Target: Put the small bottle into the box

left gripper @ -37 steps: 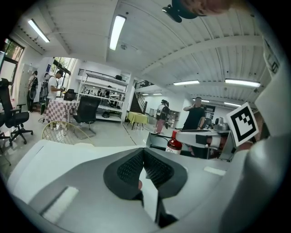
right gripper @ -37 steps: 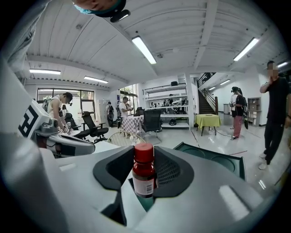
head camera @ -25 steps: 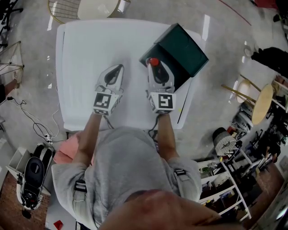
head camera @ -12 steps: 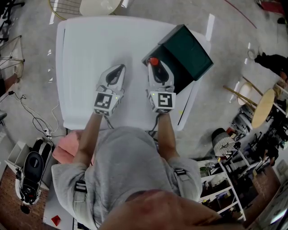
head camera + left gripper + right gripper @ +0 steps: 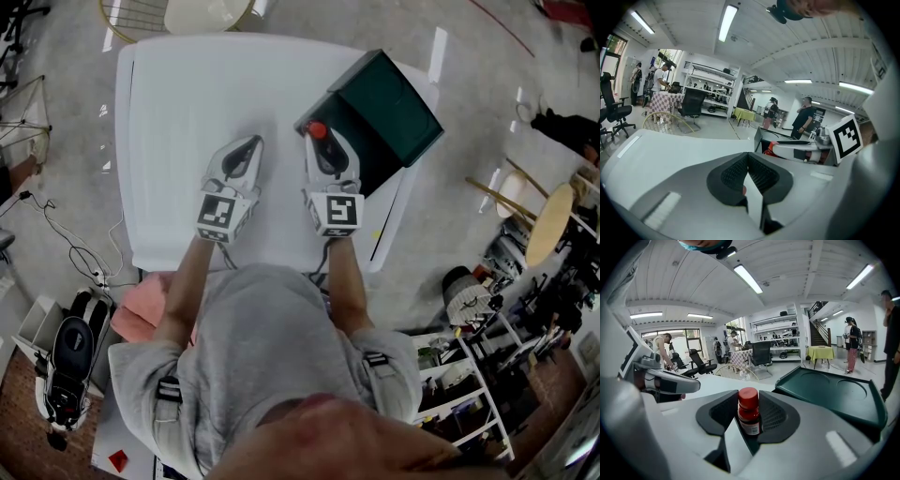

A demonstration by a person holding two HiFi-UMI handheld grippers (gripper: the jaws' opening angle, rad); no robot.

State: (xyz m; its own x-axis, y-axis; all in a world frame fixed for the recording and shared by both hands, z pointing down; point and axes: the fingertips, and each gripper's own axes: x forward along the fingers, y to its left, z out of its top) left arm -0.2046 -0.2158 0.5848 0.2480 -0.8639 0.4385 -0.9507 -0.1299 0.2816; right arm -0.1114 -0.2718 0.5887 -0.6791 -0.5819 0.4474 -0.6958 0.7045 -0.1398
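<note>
A small bottle point(image 5: 319, 130) with a red cap stands upright between the pads of my right gripper point(image 5: 321, 141), which is shut on it. In the right gripper view the bottle point(image 5: 749, 414) shows its red cap and a white label. It hangs at the near left corner of the dark green box point(image 5: 389, 101), whose lid point(image 5: 834, 392) stands open to the right. My left gripper point(image 5: 246, 150) hovers over the white table point(image 5: 178, 103) to the left of the right one. Its pads point(image 5: 761, 176) meet at the tip with nothing between them.
The table's right edge runs just past the box. A round wire-frame seat point(image 5: 202, 14) stands beyond the far edge, a wooden stool point(image 5: 548, 216) and shelving point(image 5: 469, 375) at the right, cables point(image 5: 75, 253) on the floor at the left. People stand far off point(image 5: 804, 117).
</note>
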